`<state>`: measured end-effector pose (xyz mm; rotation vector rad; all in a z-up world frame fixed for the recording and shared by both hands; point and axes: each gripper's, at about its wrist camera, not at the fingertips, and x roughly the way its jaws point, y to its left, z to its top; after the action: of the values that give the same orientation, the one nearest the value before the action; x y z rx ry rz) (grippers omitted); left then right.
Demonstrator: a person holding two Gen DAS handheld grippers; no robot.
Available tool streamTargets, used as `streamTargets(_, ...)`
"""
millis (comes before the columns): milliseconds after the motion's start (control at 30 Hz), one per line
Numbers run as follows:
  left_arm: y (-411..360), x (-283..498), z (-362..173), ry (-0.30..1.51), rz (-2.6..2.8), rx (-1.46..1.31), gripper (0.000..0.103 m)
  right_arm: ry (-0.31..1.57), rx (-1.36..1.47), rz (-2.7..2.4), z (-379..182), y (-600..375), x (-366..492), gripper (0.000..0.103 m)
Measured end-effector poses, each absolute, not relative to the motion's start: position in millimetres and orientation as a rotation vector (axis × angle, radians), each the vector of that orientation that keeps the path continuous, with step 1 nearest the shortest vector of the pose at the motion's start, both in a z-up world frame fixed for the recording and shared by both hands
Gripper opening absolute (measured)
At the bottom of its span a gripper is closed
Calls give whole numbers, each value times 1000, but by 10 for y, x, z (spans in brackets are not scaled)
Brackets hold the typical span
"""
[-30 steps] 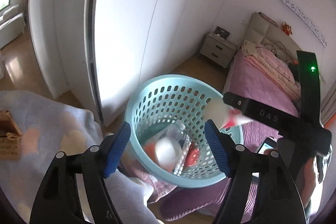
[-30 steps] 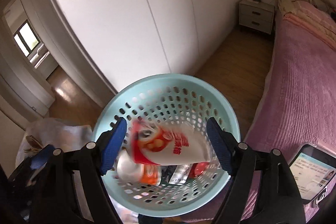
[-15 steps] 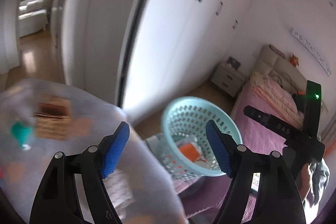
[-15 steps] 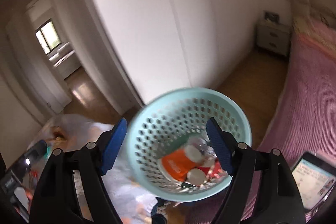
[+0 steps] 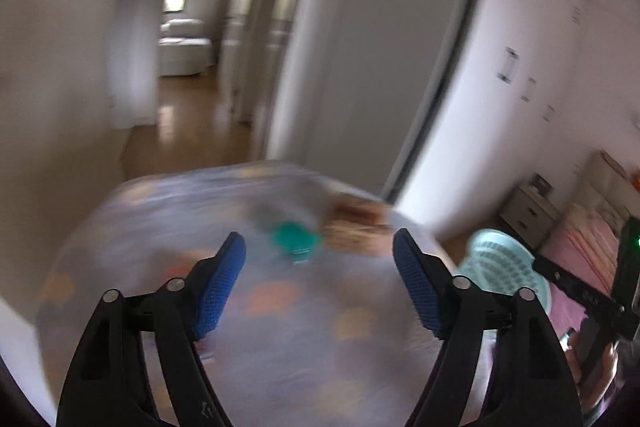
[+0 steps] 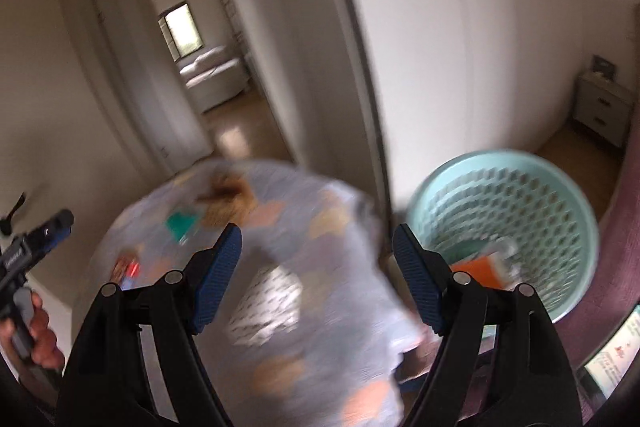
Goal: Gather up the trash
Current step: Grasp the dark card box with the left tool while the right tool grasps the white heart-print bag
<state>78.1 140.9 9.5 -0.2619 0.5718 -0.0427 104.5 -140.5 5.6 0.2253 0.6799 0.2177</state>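
Left tongs [image 5: 318, 269]: jaws wide apart, nothing between them. Right tongs [image 6: 316, 269]: same, apart and empty. Both views are badly smeared, so small detail is unreliable. Straight ahead of the left tongs, just past the tips, lies a green item [image 5: 295, 239] on the patterned tablecloth [image 5: 280, 327]; a brown woven piece [image 5: 356, 223] sits to its right, touching or nearly so, cannot tell which. From the right tongs the same green item [image 6: 182, 223] is ahead and to the left, w/ a small red and orange wrapper [image 6: 126, 267] nearer and further left, and a white printed sheet [image 6: 270, 303] directly under the jaw gap. Basket [image 6: 516, 227] stands to the right of the right tongs, off the table edge, w/ an orange piece and other scraps already inside. Judgement: step in hand is the reach for the next piece of trash. Recommend settling on one target per tong: left to green item, right to sheet or wrapper. Approach the green item from the left so the right finger does not catch the brown piece, which may not be trash. Flat sheet likely needs a low pinch at an edge; risk of pinching the cloth w/ it. Close only once the tips straddle the target.
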Motion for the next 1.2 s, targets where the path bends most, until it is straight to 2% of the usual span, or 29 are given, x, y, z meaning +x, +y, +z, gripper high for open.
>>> streamTargets(300,2153,698,-411,706,33,-287,80,754,191,224,-375,-819,1137,77)
streamTargets(733,1998,992,-1007,848,139,-142,80,840,164,216,-888,-507,1245,77)
streamTargets(967,1913,1087,-1115,897,213,-76,61,868,137,205,-935,-448,1315,77)
streamTargets(1033,1914,1086,-1099,900,222,-78,60,878,120,202,-950,-416,1343,76)
streamTargets(1100,1899,1052,-1055,883,230,-77,60,900,112,189,-984,-398,1384,62)
streamTargets(1133,1870,1021,-1009,866,232,-66,60,914,105,180,-1012,-392,1412,59)
streamTargets(1200,1797,973,-913,835,223,-51,60,907,79,168,-1011,-381,1420,42)
